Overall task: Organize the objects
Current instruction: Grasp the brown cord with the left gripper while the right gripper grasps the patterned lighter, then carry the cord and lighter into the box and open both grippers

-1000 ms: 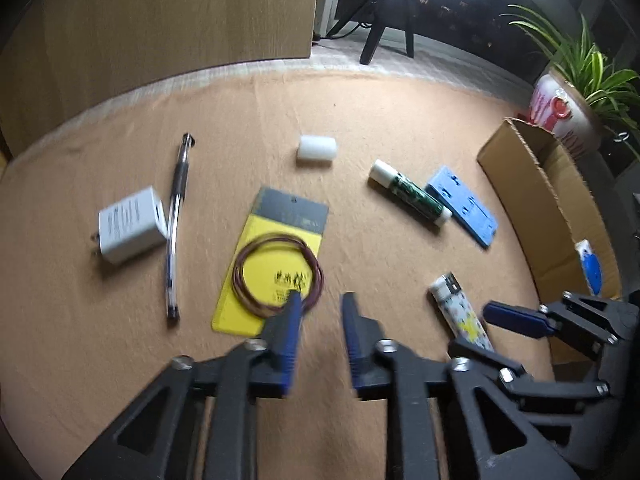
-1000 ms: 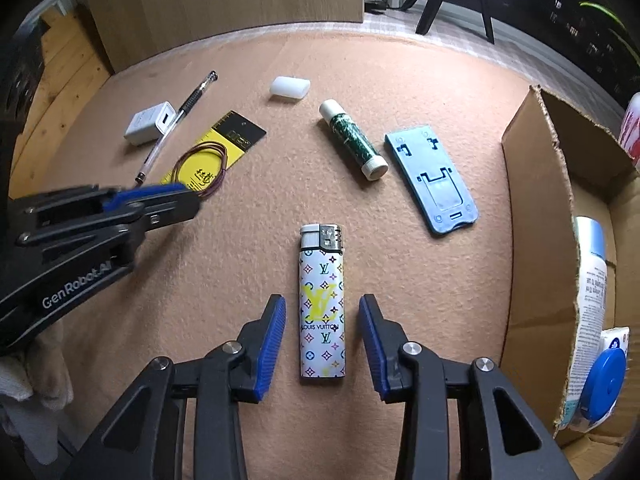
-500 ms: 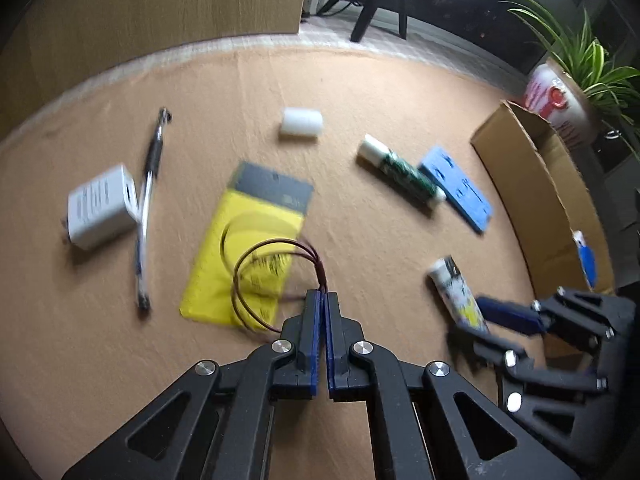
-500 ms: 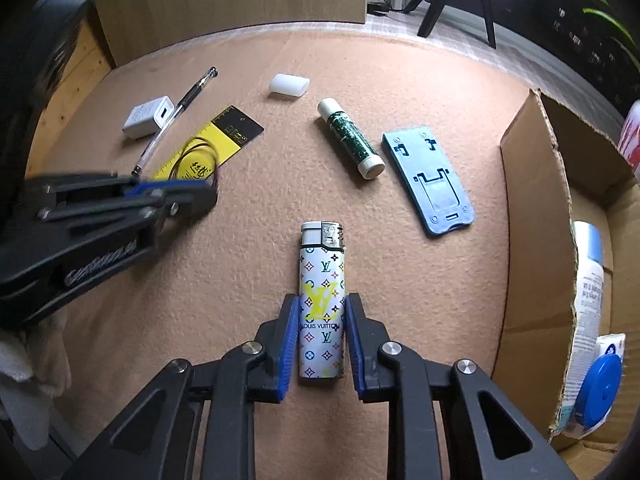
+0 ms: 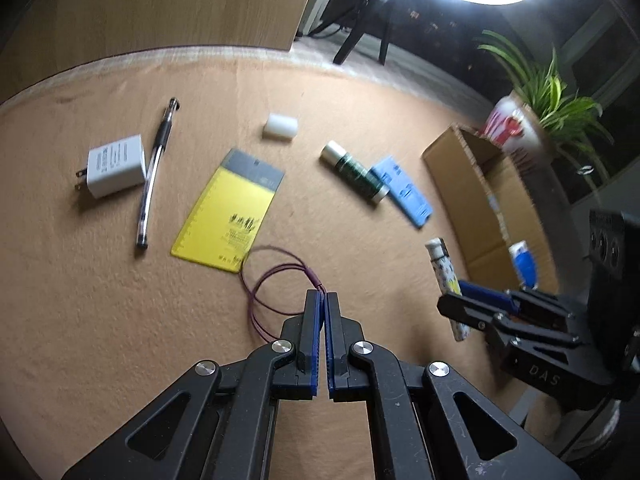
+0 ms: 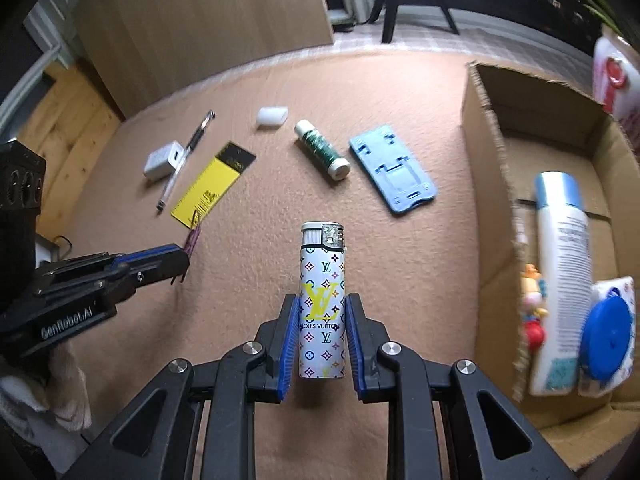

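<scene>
My left gripper (image 5: 321, 294) is shut on a thin purple-brown wire ring (image 5: 256, 292) and holds it above the felt, off the yellow card (image 5: 230, 216). My right gripper (image 6: 322, 304) is shut on a white patterned lighter (image 6: 322, 280) and holds it lifted, pointing forward. The lighter also shows in the left wrist view (image 5: 446, 276), and the left gripper (image 6: 176, 256) with the ring (image 6: 194, 236) in the right wrist view. An open cardboard box (image 6: 486, 128) stands to the right.
On the felt lie a white charger (image 5: 114, 166), a pen (image 5: 154, 172), a white eraser-like block (image 5: 280, 126), a green glue stick (image 5: 356, 172) and a blue phone stand (image 5: 404, 192). The box holds a white bottle (image 6: 560, 264), a blue-lidded item (image 6: 608, 336) and a small toy (image 6: 534, 312). A potted plant (image 5: 516, 132) stands behind.
The left gripper shut on the wire ring and lifted it off the yellow card toward the right. The right gripper shut on the lighter and raised it from the felt.
</scene>
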Demonstrator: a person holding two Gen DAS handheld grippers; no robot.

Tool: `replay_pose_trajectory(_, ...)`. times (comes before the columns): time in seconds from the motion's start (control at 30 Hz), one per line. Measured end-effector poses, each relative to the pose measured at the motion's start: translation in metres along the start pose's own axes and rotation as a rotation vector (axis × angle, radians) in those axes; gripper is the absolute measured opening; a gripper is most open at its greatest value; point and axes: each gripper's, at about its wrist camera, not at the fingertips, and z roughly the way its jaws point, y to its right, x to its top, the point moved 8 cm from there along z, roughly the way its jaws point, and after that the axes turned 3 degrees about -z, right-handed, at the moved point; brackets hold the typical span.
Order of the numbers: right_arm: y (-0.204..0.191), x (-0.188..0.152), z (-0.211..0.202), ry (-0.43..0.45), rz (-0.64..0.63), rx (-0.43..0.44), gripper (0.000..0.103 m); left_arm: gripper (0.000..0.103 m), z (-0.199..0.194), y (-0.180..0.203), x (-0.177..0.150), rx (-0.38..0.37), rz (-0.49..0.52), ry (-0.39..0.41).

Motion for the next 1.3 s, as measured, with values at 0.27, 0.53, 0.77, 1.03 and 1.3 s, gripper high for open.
replay_pose_trajectory(0.27, 0.028, 0.001, -0.055, 0.11, 0.048, -0.036, 0.021, 0.002, -0.016, 0.045, 0.024, -0.065, 0.048, 0.046)
replay_pose_trajectory(0.53, 0.08, -0.008, -0.093, 0.17, 0.124, -0.105, 0.021, 0.002, -0.017, 0.108, 0.05, -0.12, 0.124, 0.076)
replay_pose_trajectory(0.77, 0.121, -0.016, -0.109, 0.191, 0.182, -0.161, 0.021, 0.002, -0.003, 0.171, 0.071, -0.173, 0.182, 0.097)
replay_pose_trajectory(1.03, 0.153, -0.019, -0.112, 0.189, 0.202, -0.199, 0.021, 0.002, 0.034, 0.236, 0.079, -0.189, 0.244, 0.079)
replay_pose_trajectory(1.3, 0.163, -0.018, -0.105, 0.177, 0.196, -0.196, 0.021, 0.002, 0.069, 0.265, 0.08, -0.165, 0.273, 0.049)
